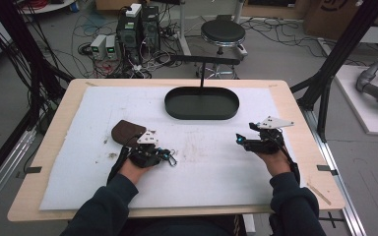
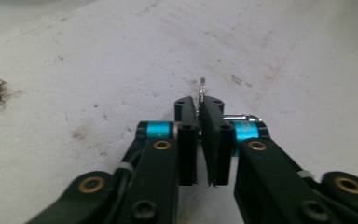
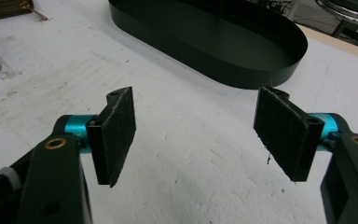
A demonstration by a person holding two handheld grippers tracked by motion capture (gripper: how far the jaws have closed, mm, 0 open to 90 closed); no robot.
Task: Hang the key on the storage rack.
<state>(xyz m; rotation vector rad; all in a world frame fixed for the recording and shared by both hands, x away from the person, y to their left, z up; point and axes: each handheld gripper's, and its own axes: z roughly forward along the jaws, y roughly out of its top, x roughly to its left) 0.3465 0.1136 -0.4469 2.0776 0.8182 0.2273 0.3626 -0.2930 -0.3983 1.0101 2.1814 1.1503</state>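
Left gripper is pinching a thin silver metal ring between nearly closed jaws, at centre of the left gripper view, over the white mat. Right gripper is standing wide open, holding nothing, below the black oval tray at upper right.

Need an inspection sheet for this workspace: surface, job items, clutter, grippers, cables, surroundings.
Surface: white mat on a wooden table, stained and scuffed.
Job's things: small metal ring or clip, pinched upright; brown zip pouch beside it; black oval tray, empty.
Clutter: dark specks on the mat near the pouch.
Grippers: left gripper shut on the metal piece; right gripper open, nothing between its pads.
Cables: a cable trails from each gripper.
Surroundings: stool, computer boxes, floor wiring.
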